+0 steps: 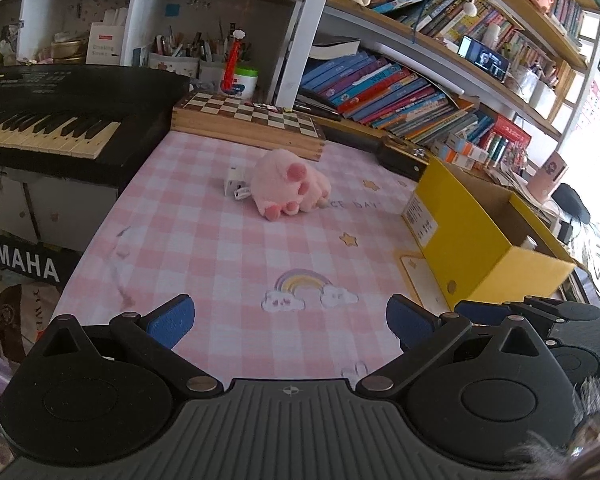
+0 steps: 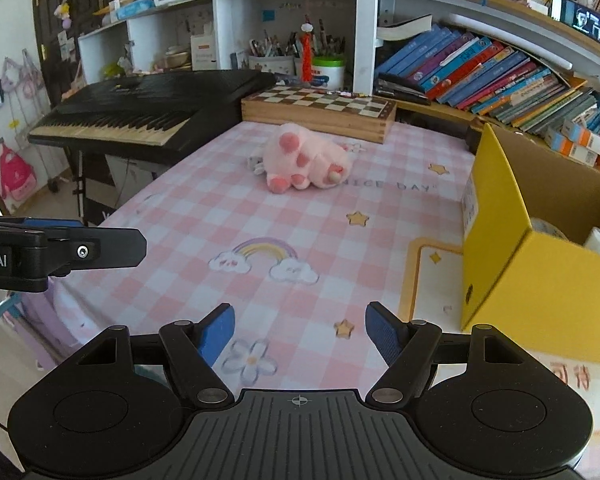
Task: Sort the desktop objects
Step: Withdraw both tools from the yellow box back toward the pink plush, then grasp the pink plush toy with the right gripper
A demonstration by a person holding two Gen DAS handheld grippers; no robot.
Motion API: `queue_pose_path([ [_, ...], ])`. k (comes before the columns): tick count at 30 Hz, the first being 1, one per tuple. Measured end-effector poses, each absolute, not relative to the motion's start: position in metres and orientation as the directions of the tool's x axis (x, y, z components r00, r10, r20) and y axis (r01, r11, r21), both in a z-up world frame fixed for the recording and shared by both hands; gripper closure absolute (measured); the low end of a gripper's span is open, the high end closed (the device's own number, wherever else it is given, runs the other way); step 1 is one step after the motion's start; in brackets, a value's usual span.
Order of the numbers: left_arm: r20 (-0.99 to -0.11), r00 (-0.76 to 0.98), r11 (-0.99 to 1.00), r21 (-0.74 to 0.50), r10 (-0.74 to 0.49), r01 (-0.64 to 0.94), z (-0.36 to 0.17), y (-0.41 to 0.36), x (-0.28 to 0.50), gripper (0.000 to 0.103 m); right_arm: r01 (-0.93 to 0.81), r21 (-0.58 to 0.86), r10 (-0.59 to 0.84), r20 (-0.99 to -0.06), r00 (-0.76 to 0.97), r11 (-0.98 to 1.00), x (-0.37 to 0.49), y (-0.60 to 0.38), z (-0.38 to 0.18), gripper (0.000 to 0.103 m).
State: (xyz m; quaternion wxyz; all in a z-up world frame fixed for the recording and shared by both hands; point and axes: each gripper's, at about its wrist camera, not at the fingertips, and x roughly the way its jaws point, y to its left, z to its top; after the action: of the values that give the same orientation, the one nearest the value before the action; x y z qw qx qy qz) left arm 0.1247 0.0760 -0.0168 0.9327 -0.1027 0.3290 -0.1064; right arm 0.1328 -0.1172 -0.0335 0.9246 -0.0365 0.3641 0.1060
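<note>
A pink plush paw toy (image 1: 290,188) lies on the pink checked tablecloth (image 1: 220,248) near the far end, in front of the chessboard box. A small white charger plug (image 1: 235,184) rests against its left side; in the right wrist view only a grey bit of it (image 2: 256,164) shows beside the toy (image 2: 306,164). My left gripper (image 1: 290,322) hovers over the near part of the cloth, open and empty. My right gripper (image 2: 300,330) is open too, with nothing between its blue pads. The left gripper's side (image 2: 60,250) shows at the left edge of the right wrist view.
A yellow cardboard box (image 1: 484,236) stands open on the right, with a tape roll and a white tube inside (image 2: 556,234). A wooden chessboard box (image 1: 248,124) lies at the back. A black keyboard (image 1: 60,124) runs along the left. Bookshelves (image 2: 500,80) fill the back right.
</note>
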Motion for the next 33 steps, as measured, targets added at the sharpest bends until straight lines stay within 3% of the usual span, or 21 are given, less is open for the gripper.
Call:
queue_pose_path([
  [22, -0.568, 0.808, 0.965, -0.261, -0.16, 0.008, -0.001, 0.084, 0.225, 0.0, -0.265, 0.085, 0.251, -0.676, 0.692, 0.96, 0.252, -0.126, -0.037, 0.029],
  [25, -0.572, 0.808, 0.966, -0.258, -0.142, -0.012, -0.001, 0.087, 0.233, 0.0, -0.27, 0.066, 0.242, -0.679, 0.693, 0.96, 0.268, -0.12, -0.038, 0.011],
  [33, -0.582, 0.807, 0.965, -0.254, -0.102, -0.061, -0.003, 0.095, 0.252, 0.0, -0.375, -0.036, 0.255, -0.671, 0.696, 0.926, 0.312, -0.101, -0.042, 0.006],
])
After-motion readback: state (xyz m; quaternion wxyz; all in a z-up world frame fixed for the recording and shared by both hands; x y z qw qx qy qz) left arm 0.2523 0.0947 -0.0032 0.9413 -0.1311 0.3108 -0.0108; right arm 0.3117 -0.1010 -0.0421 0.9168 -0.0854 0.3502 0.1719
